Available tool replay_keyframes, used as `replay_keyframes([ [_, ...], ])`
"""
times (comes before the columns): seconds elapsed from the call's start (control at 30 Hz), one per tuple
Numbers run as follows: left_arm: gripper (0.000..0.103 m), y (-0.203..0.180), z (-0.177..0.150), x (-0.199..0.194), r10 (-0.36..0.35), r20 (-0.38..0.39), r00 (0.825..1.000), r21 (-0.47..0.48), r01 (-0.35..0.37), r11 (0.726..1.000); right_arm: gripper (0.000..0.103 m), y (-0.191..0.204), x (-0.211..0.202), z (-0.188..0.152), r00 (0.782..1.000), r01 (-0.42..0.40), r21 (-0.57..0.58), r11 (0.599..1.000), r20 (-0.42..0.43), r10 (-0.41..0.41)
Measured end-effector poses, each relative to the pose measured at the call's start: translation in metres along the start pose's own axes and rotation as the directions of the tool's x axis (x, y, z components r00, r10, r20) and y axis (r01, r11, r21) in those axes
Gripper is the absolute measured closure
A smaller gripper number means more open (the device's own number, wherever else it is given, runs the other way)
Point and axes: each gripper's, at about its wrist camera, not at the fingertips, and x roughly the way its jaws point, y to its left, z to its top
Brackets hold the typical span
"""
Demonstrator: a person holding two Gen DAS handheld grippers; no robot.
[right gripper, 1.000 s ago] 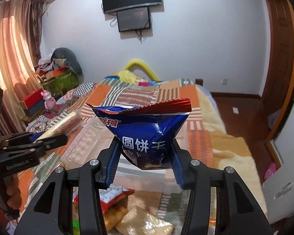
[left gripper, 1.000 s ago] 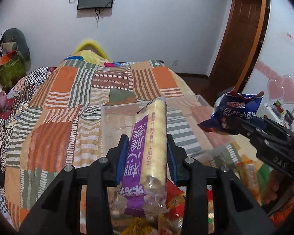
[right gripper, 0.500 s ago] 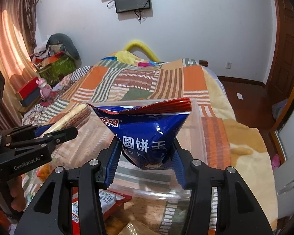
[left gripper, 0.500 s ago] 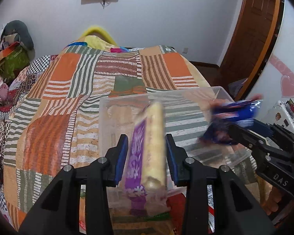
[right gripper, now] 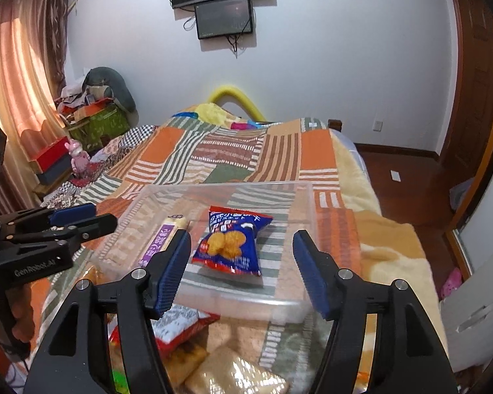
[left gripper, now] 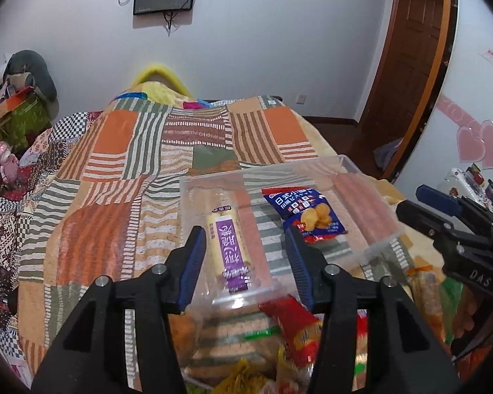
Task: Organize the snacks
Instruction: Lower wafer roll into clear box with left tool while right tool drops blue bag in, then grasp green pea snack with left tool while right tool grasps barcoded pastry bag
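Now both packets are seen lying side by side in the clear plastic bin (left gripper: 368, 246) on the patchwork quilt (left gripper: 115, 170): the purple-labelled cracker roll (left gripper: 228, 246) left, the blue biscuit bag (right gripper: 228, 246) right. Left gripper (left gripper: 246, 262) and right gripper (right gripper: 243, 269) are held above, jaws spread wide, nothing gripped.

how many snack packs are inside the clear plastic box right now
2. The purple-labelled roll lies along the clear box's left side; the blue cracker bag lies to its right. Other snacks lie outside, nearer the cameras.

Both hand-held rigs are just hovering side by side. The black left gripper with blue pads (left gripper: 246, 262) has its jaws spread wide, holding nothing. Same for the black right gripper with blue pads (right gripper: 243, 271).
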Motion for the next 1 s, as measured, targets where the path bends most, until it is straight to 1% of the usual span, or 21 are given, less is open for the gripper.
replay_keyframes([
  [0.13, 0.051, 0.006, -0.010, -0.021, 0.003, 0.003, 1.000, 0.011, -0.003, 1.000, 0.037, -0.004, -0.017, -0.003, 1.000, 0.015, 0.003, 1.000, 0.022, -0.015],
  [0.27, 0.049, 0.016, -0.025, -0.036, 0.017, -0.009, 1.000, 0.007, -0.017, 1.000, 0.037, -0.009, -0.027, -0.011, 0.999, 0.026, 0.013, 1.000, 0.024, -0.026],
  [0.33, 0.049, 0.023, -0.033, -0.040, 0.030, -0.018, 0.999, 0.000, -0.030, 1.000, 0.037, -0.011, -0.031, -0.017, 0.999, 0.033, 0.022, 0.999, 0.021, -0.033],
  [0.5, 0.048, 0.041, -0.061, -0.042, 0.045, -0.065, 0.997, -0.035, -0.047, 0.998, 0.037, -0.017, -0.038, -0.038, 0.996, 0.085, 0.027, 0.996, 0.001, -0.085],
  [0.63, 0.048, 0.054, -0.089, -0.036, 0.055, -0.127, 0.990, -0.055, -0.062, 0.997, 0.037, -0.026, -0.040, -0.057, 0.994, 0.103, 0.046, 0.994, -0.038, -0.101],
  [0.8, 0.048, 0.065, -0.122, -0.027, 0.047, -0.198, 0.979, -0.077, -0.064, 0.995, 0.037, -0.037, -0.038, -0.079, 0.987, 0.136, 0.062, 0.989, -0.100, -0.129],
  [0.87, 0.048, 0.065, -0.132, -0.024, 0.039, -0.219, 0.975, -0.067, -0.054, 0.996, 0.037, -0.041, -0.034, -0.087, 0.982, 0.149, 0.066, 0.987, -0.129, -0.140],
  [0.93, 0.048, 0.063, -0.143, -0.023, 0.018, -0.234, 0.972, -0.046, -0.030, 0.998, 0.037, -0.045, -0.031, -0.094, 0.977, 0.160, 0.072, 0.984, -0.152, -0.148],
  [1.0, 0.048, 0.060, -0.151, -0.022, 0.022, -0.238, 0.971, -0.021, -0.028, 0.999, 0.037, -0.051, -0.026, -0.101, 0.973, 0.165, 0.096, 0.982, -0.177, -0.146],
])
